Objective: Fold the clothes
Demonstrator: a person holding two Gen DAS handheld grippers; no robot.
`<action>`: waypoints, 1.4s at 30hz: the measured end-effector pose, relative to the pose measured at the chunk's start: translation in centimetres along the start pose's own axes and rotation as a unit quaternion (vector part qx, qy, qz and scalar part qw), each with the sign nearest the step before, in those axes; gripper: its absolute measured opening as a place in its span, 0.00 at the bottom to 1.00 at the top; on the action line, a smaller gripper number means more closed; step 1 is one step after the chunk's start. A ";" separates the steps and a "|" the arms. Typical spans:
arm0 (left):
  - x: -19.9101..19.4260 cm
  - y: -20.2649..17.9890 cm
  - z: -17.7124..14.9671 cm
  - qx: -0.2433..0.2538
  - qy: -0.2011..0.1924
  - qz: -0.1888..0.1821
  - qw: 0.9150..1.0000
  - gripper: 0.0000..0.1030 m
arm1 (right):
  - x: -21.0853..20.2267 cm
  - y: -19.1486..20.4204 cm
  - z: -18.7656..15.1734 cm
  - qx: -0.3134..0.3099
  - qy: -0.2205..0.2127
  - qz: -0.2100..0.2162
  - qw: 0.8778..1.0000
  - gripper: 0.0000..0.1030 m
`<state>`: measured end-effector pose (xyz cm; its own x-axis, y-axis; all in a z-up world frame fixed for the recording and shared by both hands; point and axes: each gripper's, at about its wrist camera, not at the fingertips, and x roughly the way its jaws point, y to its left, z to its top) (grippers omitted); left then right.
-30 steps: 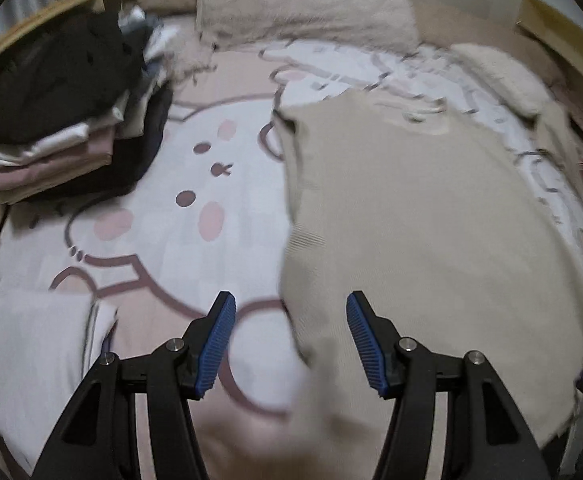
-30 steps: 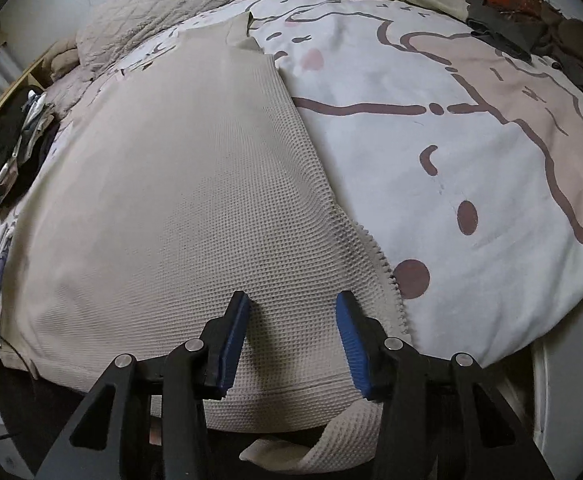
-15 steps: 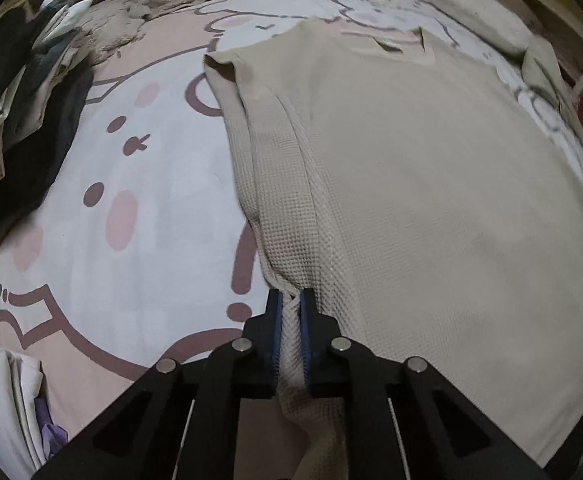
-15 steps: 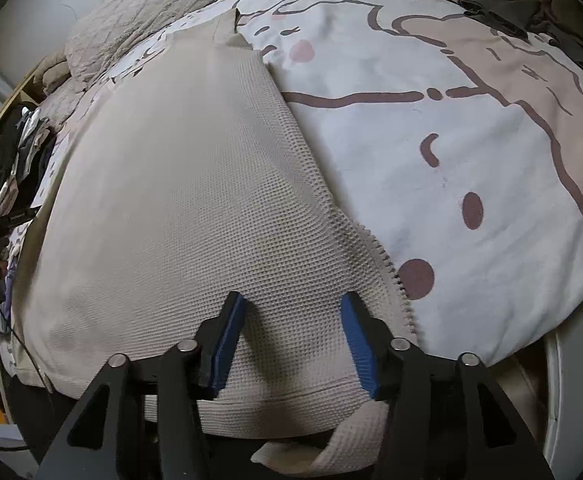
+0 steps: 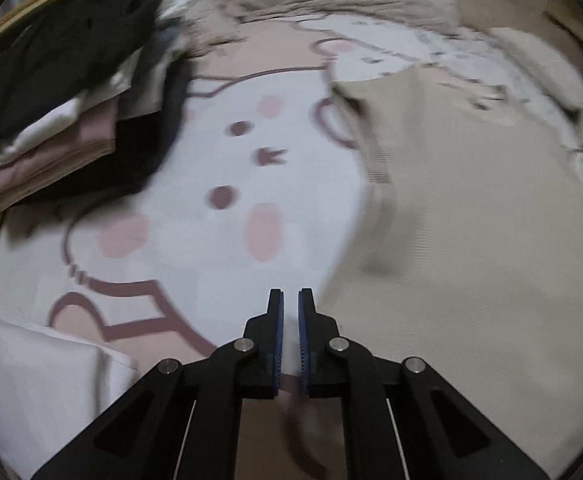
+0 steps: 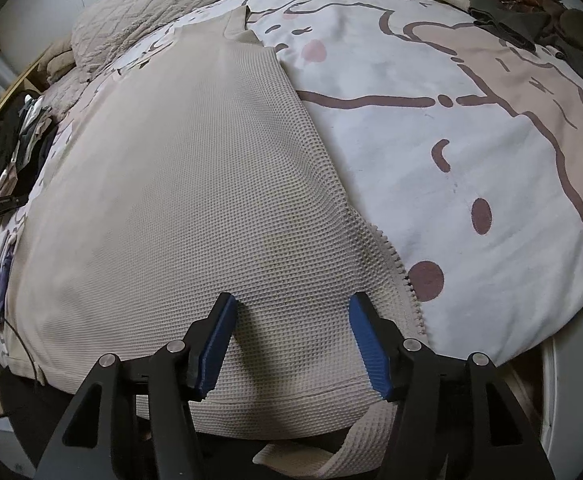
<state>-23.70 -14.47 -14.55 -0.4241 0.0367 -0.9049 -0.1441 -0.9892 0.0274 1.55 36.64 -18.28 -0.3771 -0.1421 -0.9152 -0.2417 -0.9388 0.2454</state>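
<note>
So the beige waffle-knit top is spread flat on the bed, long axis running from the hem at the near edge up toward the pillows at the head. The right gripper hangs over the hem near the shirt's right side seam, blue pads spread wide with nothing between them. The left gripper has its pads nearly pressed together and, as far as I can tell, only cartoon bedspread shows in the slit. From it the top lies off to the right, its left edge just beside the claw. So the right one looks nearer to a usable grab.

Versus 0.5 s ago: the left claw was pinching the sleeve edge, now it's off the cloth and swung left, view blurry, with the stack of folded clothes at the far-left corner back in sight. The right has barely shifted.
</note>
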 end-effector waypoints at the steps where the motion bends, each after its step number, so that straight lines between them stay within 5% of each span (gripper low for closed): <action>1: -0.4 -0.9 -0.2 0.014 -0.003 -0.016 1.000 0.07 | -0.3 0.1 0.2 0.003 0.004 0.000 1.000 0.58; 4: -0.1 -3.6 -1.4 0.067 0.014 -0.025 0.997 0.10 | -1.5 0.4 1.1 0.012 0.005 0.011 1.000 0.58; 7: 2.6 -4.3 -2.6 0.097 0.059 0.018 0.993 0.13 | -4.0 1.2 3.2 0.007 -0.031 0.032 0.999 0.58; 13: 2.6 -3.5 -1.4 0.061 0.054 0.011 0.997 0.13 | -7.4 1.8 10.0 -0.003 -0.098 0.072 0.993 0.58; 18: 0.7 -4.0 -1.7 0.030 0.030 -0.018 0.999 0.13 | -1.7 -1.0 17.9 0.075 -0.052 0.129 0.987 0.57; 21: -0.7 -4.5 -3.2 0.024 0.027 -0.036 0.999 0.13 | 3.9 -4.2 19.7 0.188 0.027 0.214 0.958 0.58; 24: -1.5 -4.5 -4.6 0.009 0.032 -0.047 0.998 0.14 | 9.1 -5.6 19.9 0.259 0.122 0.319 0.903 0.58; 26: -1.7 -4.4 -5.2 0.000 0.036 -0.047 0.998 0.14 | 11.5 -5.3 20.5 0.255 0.157 0.334 0.894 0.57; 30: -2.3 -4.3 -5.8 -0.016 0.039 -0.044 0.998 0.14 | 12.4 -4.7 22.5 0.257 0.129 0.382 0.878 0.58; 33: -2.9 -4.1 -5.8 -0.023 0.033 -0.041 0.998 0.14 | 11.6 -4.0 23.9 0.239 0.095 0.390 0.884 0.54; 34: -3.1 -4.1 -5.7 -0.025 0.030 -0.040 0.998 0.14 | 11.2 -3.5 24.1 0.225 0.085 0.381 0.893 0.46; 35: -3.3 -4.0 -5.7 -0.026 0.028 -0.039 0.998 0.14 | 10.8 -3.1 24.4 0.207 0.074 0.357 0.908 0.22; 36: -3.5 -4.0 -5.6 -0.027 0.024 -0.038 0.999 0.14 | 10.3 -2.7 24.7 0.188 0.062 0.331 0.923 0.14; 39: -3.6 -4.0 -4.8 -0.029 0.014 -0.033 0.999 0.14 | 8.3 -1.4 24.7 0.108 0.013 0.192 0.975 0.12; 42: -3.3 -4.6 -3.4 -0.021 0.007 -0.030 0.999 0.14 | 7.0 0.0 24.5 0.005 -0.045 -0.009 0.999 0.12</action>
<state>-18.57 -10.55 -13.15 -0.4033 0.0945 -0.9102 -0.1307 -0.9904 -0.0449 -22.92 43.36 -16.84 -0.4506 -0.0963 -0.8875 -0.2574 -0.9379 0.2325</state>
